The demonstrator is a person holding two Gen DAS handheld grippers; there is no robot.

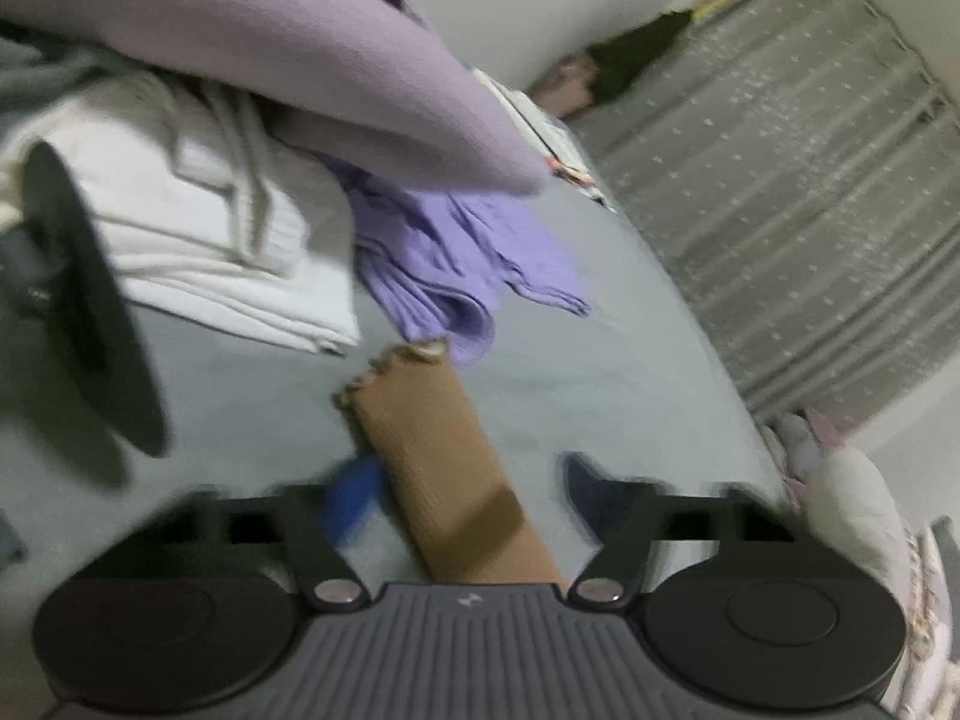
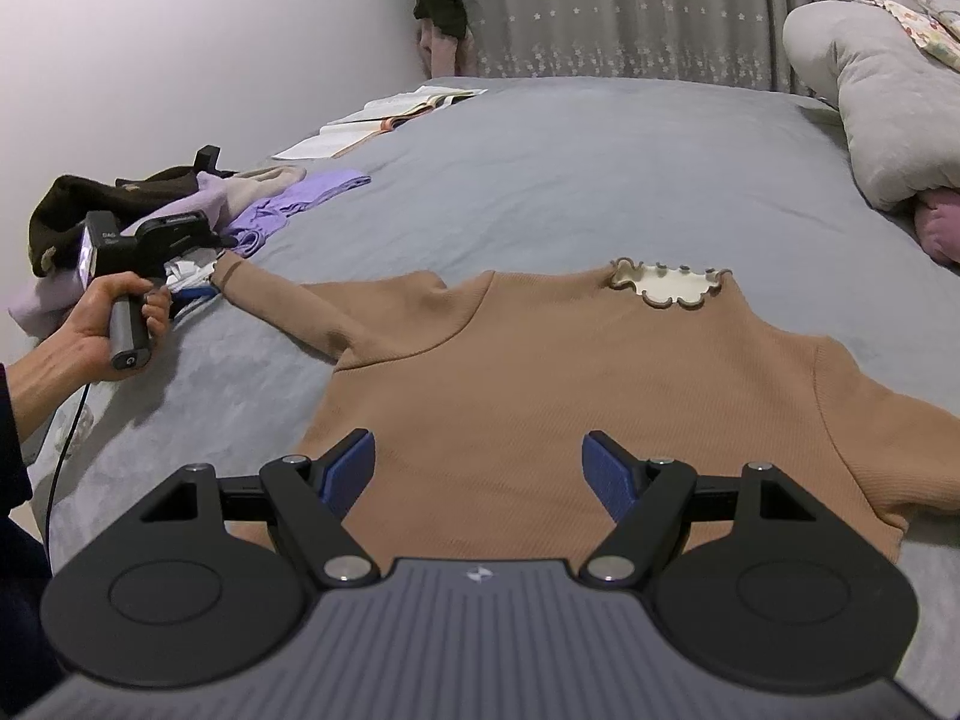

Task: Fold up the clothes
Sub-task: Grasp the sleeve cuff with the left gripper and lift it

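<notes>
A tan ribbed top [image 2: 540, 396] with a scalloped cream collar [image 2: 672, 285] lies flat on the grey bed [image 2: 570, 156]. Its left sleeve [image 2: 282, 306] stretches out toward the left. My right gripper [image 2: 477, 480] is open and empty, hovering over the top's lower hem. In the left wrist view the sleeve [image 1: 432, 456] with its frilled cuff lies between the blue fingertips [image 1: 354, 504] of my left gripper [image 1: 468, 498], which stands open around it. The view is blurred. In the right wrist view the left gripper [image 2: 198, 285] is held at the sleeve's cuff.
A pile of clothes sits at the bed's left edge: white knit [image 1: 198, 240], purple garment [image 1: 456, 264], lilac cloth [image 1: 288, 48], dark brown item [image 2: 90, 204]. Open books [image 2: 384, 117] lie at the far side. A grey pillow [image 2: 882, 102] is right, with a star-patterned curtain [image 2: 630, 6] behind.
</notes>
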